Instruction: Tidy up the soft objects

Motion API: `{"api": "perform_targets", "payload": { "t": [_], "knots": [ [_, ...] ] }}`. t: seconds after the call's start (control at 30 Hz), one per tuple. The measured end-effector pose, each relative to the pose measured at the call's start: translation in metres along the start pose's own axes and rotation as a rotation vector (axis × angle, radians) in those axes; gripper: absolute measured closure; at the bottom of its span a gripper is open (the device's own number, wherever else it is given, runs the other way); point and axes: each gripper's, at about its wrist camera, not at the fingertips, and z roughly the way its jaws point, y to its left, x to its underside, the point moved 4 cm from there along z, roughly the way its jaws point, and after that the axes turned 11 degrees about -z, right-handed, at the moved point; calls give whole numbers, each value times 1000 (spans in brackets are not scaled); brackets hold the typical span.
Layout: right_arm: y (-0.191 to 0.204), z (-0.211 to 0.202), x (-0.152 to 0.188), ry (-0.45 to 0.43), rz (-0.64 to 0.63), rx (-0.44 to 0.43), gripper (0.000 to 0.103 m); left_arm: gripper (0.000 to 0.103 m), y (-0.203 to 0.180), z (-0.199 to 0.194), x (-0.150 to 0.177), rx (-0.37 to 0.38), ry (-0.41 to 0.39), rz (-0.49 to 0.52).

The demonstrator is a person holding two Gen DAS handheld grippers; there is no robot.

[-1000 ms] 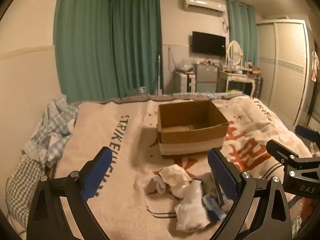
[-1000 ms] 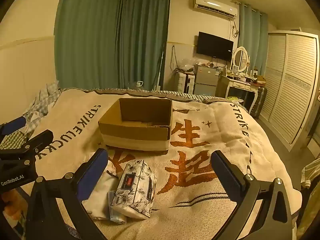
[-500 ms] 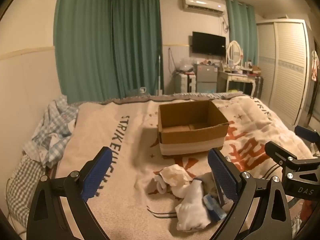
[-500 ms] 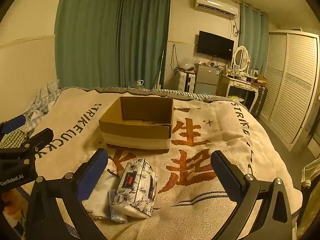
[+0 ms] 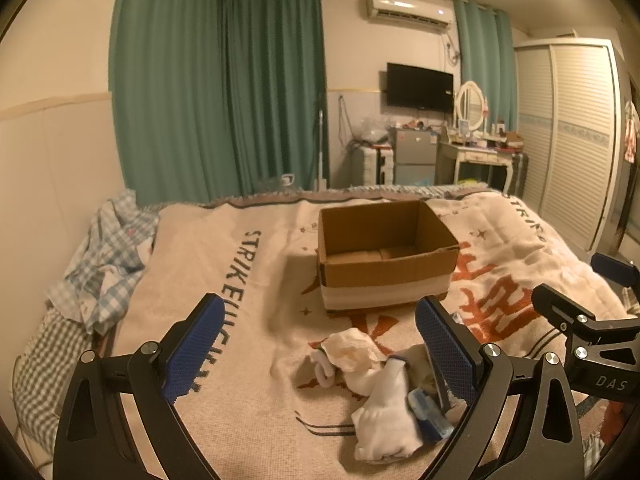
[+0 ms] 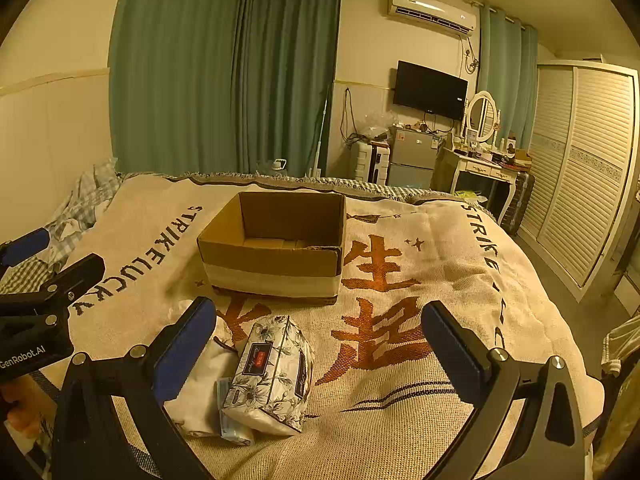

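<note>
Left claw (image 5: 316,350): I hold it wide, empty, above the blanket (image 5: 248,360) with the socks (image 5: 372,376) between its fingers, toward the right one.
Right claw (image 6: 316,344): wide too, empty, over the tissue pack (image 6: 274,374).
Box (image 5: 384,256): one, cardboard, open and empty, at the far middle of the bed.
Pile: near edge, just this side of the box.
Count: one tissue pack; one small blue packet (image 5: 430,414); white socks, maybe three, but they tangle and I cannot separate them.
Risk: if I close on the heap, a sock may drag its neighbour along and drop it short of the box.
Risk: my two claws sit close, so reaching together could knock them.
Risk: the pack is slick; a shallow pinch could slip.
</note>
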Motion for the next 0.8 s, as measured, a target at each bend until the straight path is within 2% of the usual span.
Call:
{"api": "perform_targets", "payload": {
  "t": [0.8],
  "knots": [
    [-2, 1, 1, 2, -2, 5, 0, 5, 3, -1, 1, -3, 0, 0]
  ]
}}
